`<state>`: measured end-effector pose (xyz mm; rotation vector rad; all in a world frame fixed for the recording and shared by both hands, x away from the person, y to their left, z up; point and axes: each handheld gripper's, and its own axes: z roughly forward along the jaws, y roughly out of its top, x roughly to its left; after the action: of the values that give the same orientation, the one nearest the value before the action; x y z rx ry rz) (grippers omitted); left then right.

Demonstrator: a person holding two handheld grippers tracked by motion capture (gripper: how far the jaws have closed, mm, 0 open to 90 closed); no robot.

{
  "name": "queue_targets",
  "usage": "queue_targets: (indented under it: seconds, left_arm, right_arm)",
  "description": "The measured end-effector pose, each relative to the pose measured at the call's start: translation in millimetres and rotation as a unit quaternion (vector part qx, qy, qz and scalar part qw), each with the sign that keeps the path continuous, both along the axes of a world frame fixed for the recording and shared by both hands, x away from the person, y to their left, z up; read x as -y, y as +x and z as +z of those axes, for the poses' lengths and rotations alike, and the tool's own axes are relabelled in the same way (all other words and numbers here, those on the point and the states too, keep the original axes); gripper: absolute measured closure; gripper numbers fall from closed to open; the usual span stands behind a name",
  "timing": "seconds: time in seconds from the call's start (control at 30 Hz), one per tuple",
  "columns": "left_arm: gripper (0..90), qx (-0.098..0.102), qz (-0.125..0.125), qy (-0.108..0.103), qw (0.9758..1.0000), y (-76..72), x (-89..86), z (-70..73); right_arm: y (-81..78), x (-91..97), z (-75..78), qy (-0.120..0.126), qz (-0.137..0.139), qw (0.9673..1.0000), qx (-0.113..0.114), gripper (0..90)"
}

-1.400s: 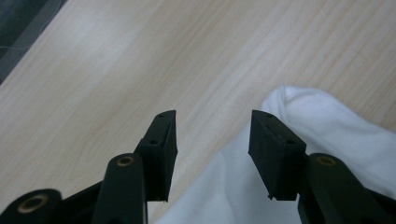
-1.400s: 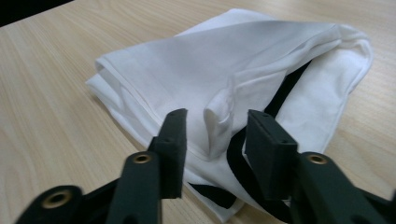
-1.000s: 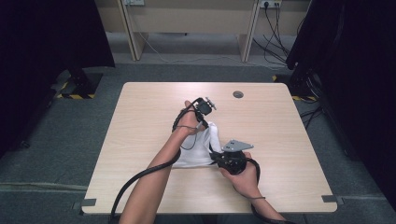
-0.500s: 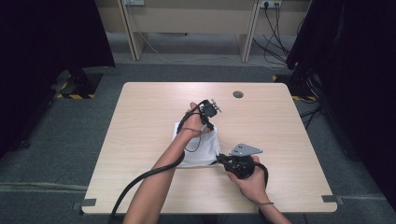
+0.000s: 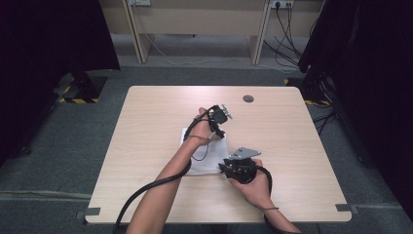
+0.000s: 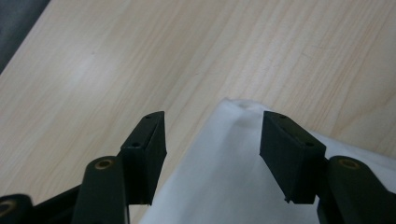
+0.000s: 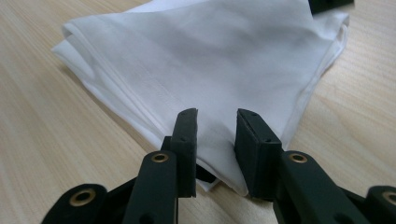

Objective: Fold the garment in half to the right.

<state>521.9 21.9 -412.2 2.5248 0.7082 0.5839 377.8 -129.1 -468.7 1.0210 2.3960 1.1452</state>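
The left gripper's [image 6: 212,154] fingers [image 6: 144,149] are blocky black pads with flat, matte inner faces, and they stand well apart, released; they have just been opening, with a corner of the white cloth [image 6: 224,177] lying below the gap and touching neither pad. The right gripper's [image 7: 215,149] fingers [image 7: 254,149] are the same black blocks on arms with brass-coloured pivots; they stand a narrow gap apart and have also just been opening, and the near corner of the cloth [image 7: 205,60] lies between and under them, the pads no longer pressing it. The cloth is thin, smooth, woven fabric, folded into a flat stack of several layers whose edges show as fine parallel lines along one side, with soft creases across its top. In the high view the cloth [image 5: 207,161] lies near the middle of the desk [image 5: 146,126], slightly toward the near edge, with the left gripper [image 5: 219,119] over its far corner and the right gripper [image 5: 234,168] at its near right corner, a grey three-cornered plate on top. The desk is a rectangular top of pale, straight-grained wood laminate with a small round grey cable port [image 5: 248,98] near its far edge, well apart from the cloth. A thick black cable [image 5: 146,190] trails from the left gripper along the forearm toward the near edge.
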Motion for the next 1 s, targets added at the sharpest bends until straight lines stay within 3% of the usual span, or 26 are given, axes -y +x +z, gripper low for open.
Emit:
queue_targets:
  seconds: [0.17, 0.37, 0.5, 0.6, 0.8, 0.93, 1.0]
  left_arm:
    - [40.0, -0.004, 0.024, 0.008, 0.9997, -10.5, -27.7, 5.8]
    - [39.2, -0.015, 0.047, 0.01, 0.9987, -31.1, -56.3, 0.5]
    - [39.2, -0.014, 0.051, -0.001, 0.9986, -53.8, -66.9, -1.1]
    - [39.2, -0.02, 0.044, 0.003, 0.9988, -78.0, -76.4, -4.4]
    - [40.3, -0.029, 0.038, -0.003, 0.9988, -125.1, -95.4, -21.2]
    - [41.7, -0.032, 0.042, 0.005, 0.9986, -134.2, -98.6, -35.8]
    - [42.2, -0.033, 0.045, -0.005, 0.9984, -134.6, -99.0, -39.9]
  right_arm:
    - [0.0, 0.6, 0.1, -0.005, 0.0, 1.0, -0.004, 69.0]
    - [-0.7, 0.5, -2.4, 0.0, -0.003, 1.0, -0.003, 68.7]
    - [-0.8, 0.3, -2.5, 0.0, -0.005, 1.0, -0.005, 68.7]
    - [-1.0, 0.6, -3.2, 0.002, -0.007, 0.9999, -0.007, 68.7]
    - [-1.3, 0.4, -4.3, 0.003, -0.007, 0.9999, -0.006, 68.7]
    - [-1.3, 0.6, -5.6, 0.007, -0.01, 0.9999, -0.008, 68.7]
    - [-0.6, 0.8, -5.9, 0.009, -0.011, 0.9999, -0.009, 68.7]
